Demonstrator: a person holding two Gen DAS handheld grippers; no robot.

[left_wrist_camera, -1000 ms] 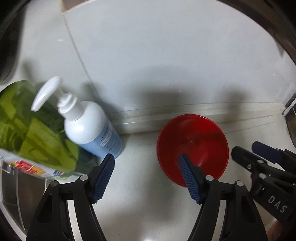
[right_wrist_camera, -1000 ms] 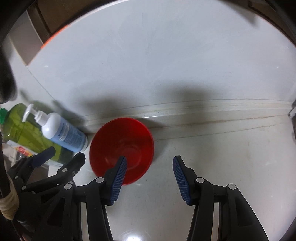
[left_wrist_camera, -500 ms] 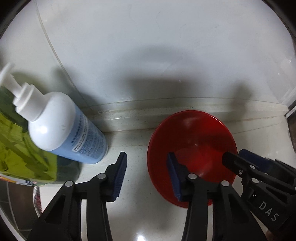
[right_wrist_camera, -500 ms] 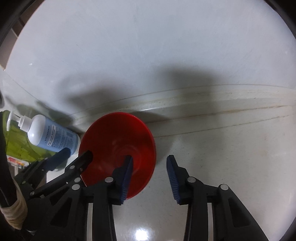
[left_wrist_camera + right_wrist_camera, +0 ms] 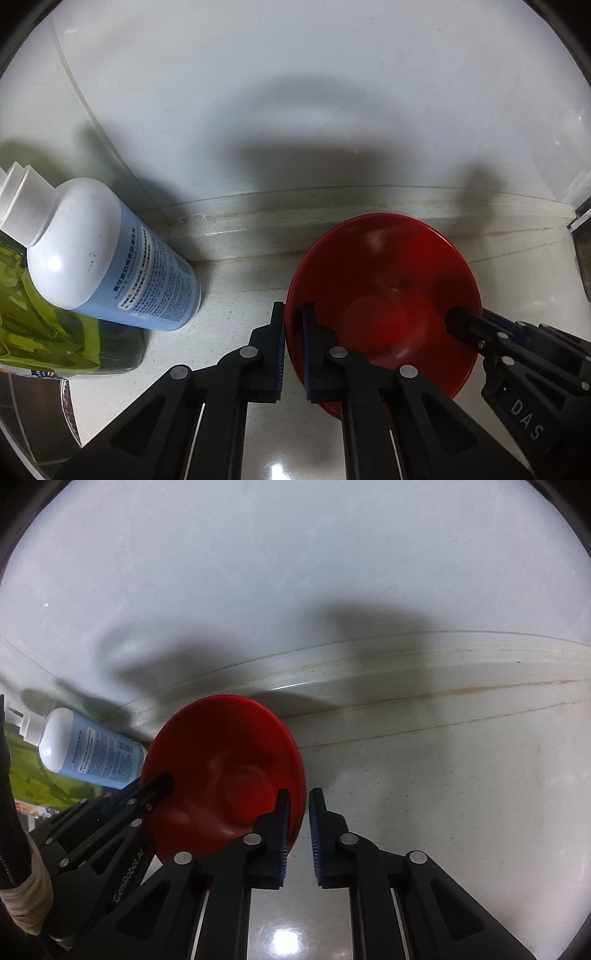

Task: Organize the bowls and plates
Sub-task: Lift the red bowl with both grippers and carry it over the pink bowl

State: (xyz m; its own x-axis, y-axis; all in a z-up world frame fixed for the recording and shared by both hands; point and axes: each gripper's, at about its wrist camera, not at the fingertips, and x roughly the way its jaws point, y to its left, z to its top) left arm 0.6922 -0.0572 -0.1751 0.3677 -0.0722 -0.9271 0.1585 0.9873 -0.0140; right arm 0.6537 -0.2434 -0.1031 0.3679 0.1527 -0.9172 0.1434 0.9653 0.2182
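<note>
A red bowl [image 5: 384, 306] stands on the white counter near the back wall; it also shows in the right wrist view [image 5: 225, 775]. My left gripper [image 5: 293, 350] is shut on the bowl's left rim, one finger inside and one outside. My right gripper [image 5: 297, 834] is shut on the bowl's right rim in the same way. Each gripper shows in the other's view, the right gripper [image 5: 476, 325] at the bowl's right and the left gripper [image 5: 155, 782] at its left.
A white and blue pump bottle [image 5: 107, 254] stands left of the bowl, also in the right wrist view [image 5: 88, 749]. A green bottle [image 5: 44, 332] stands beside it. The wall and its ledge [image 5: 406, 664] run close behind the bowl.
Both grippers moved in toward the bowl and closed on opposite sides of its rim. They were open a second ago.
</note>
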